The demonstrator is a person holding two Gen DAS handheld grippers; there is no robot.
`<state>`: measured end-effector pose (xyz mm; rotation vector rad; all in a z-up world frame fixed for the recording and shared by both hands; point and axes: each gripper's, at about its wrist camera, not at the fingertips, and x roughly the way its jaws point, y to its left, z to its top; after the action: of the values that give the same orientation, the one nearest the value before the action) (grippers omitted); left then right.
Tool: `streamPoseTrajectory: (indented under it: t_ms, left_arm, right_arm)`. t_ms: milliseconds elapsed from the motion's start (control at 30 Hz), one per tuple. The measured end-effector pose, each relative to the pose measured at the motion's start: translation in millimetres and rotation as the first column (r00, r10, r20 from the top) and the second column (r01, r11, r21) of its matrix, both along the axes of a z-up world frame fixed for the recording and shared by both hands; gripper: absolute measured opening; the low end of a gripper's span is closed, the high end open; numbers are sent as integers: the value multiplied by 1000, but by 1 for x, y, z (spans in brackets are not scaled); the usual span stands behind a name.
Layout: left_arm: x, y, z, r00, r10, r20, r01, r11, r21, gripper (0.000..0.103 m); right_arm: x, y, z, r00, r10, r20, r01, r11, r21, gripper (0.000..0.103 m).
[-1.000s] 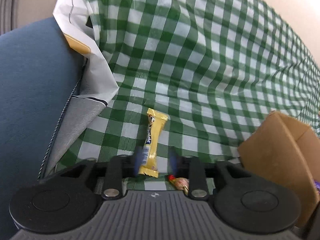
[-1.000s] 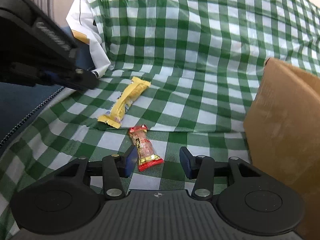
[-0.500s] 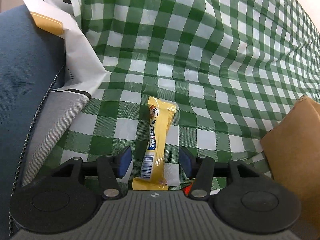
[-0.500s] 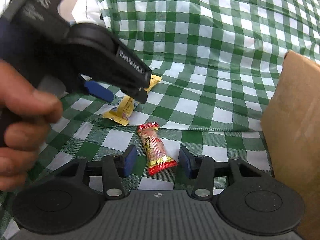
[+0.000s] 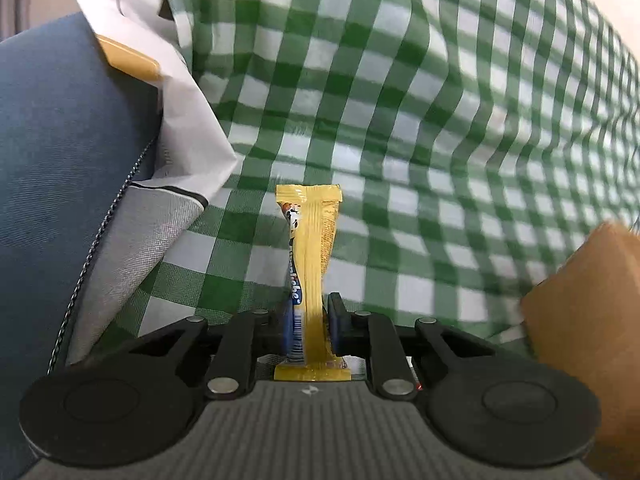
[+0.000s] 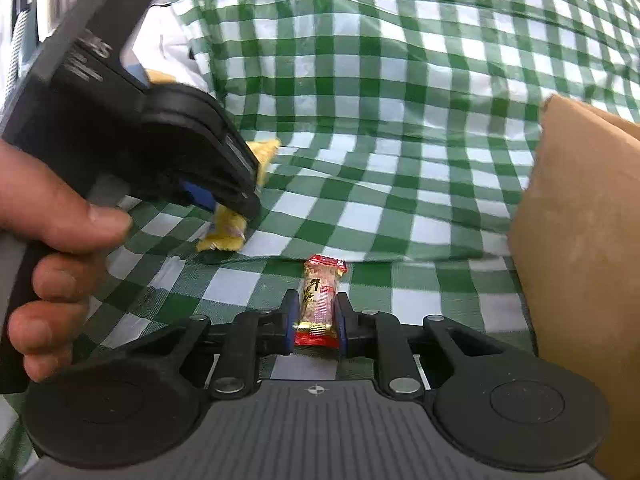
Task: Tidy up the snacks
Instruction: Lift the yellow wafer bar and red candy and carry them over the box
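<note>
Nearest in the left wrist view, the left tool (image 5: 307, 326) is clenched on a yellow snack bar (image 5: 310, 276), pinching it near its lower end so the wrapper stands up between the blue pads, its far crimped end pointing away. Part of a blue printed name ending in "iebe" and a barcode show on the wrapper's left side; the rest cannot be read. In the right wrist view the right tool (image 6: 313, 322) is clenched on a small red snack packet (image 6: 320, 300), whose near end sits between the pads while its far end lies toward the green checked cloth (image 6: 400, 120). The dark characters on the packet are too small to read.

Only the right wrist view shows the person's left hand (image 6: 52, 264) wrapped around the left tool's black handle, at the left, with the yellow bar poking out on either side of its tip just above the cloth. White lettering on that handle is blurred. Only the left wrist view shows the blue upholstery (image 5: 60, 160) at the left, with a grey fabric panel (image 5: 136, 256) and white paper (image 5: 180, 120) beside it.

A brown cardboard box (image 6: 580, 260) stands at the right in both views. The cloth runs wrinkled into the far distance.
</note>
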<state>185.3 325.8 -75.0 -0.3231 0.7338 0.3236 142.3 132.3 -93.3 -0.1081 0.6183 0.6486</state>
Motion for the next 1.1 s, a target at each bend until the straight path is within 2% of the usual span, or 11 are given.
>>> streamPoseTrajectory:
  t_ms: [133, 200, 267, 333, 500, 600, 667, 733, 800, 900, 1100]
  left_arm:
    - [-16, -12, 14, 1000, 3, 26, -3, 1000, -7, 19]
    - [-27, -18, 22, 999, 13, 41, -12, 1000, -19, 19]
    - [-40, -23, 31, 998, 29, 61, -26, 999, -38, 19]
    - [-56, -28, 40, 995, 45, 85, -40, 997, -60, 19]
    - [-99, -42, 57, 993, 73, 93, -65, 994, -84, 19]
    - [-128, -44, 59, 992, 97, 78, -86, 988, -125, 19]
    - [-143, -43, 55, 994, 107, 29, -101, 982, -162, 19]
    - [-150, -44, 44, 994, 94, -59, -103, 977, -189, 19]
    - [-148, -44, 33, 987, 79, -140, -107, 973, -205, 19]
    - [-136, -44, 22, 978, 54, -204, -92, 979, -182, 19]
    - [-118, -46, -1, 944, 10, -329, -65, 986, -156, 19]
  right_arm:
    - [-9, -10, 12, 1000, -14, -23, 14, 1000, -1, 18]
    - [-21, -18, 32, 1000, -3, -9, 3, 1000, -16, 0]
    - [-25, -24, 43, 1000, -8, 5, 8, 1000, -14, 0]
    - [-36, -43, 76, 999, -8, 33, 8, 1000, 13, 0]
    - [-46, -69, 103, 999, -7, 43, 7, 1000, 7, 0]
    - [-55, -85, 103, 1000, -8, 19, 9, 1000, -12, 2]
    - [-62, -88, 91, 1000, 15, -1, -15, 999, -30, 2]
    - [-69, -84, 77, 999, 47, 7, -46, 996, -70, 7]
    - [-65, -78, 60, 999, 31, -17, -32, 995, -92, 20]
    - [-50, -64, 40, 997, -8, -72, 2, 997, -73, 30]
    - [-22, -33, 20, 996, 5, -85, -9, 999, -46, 47]
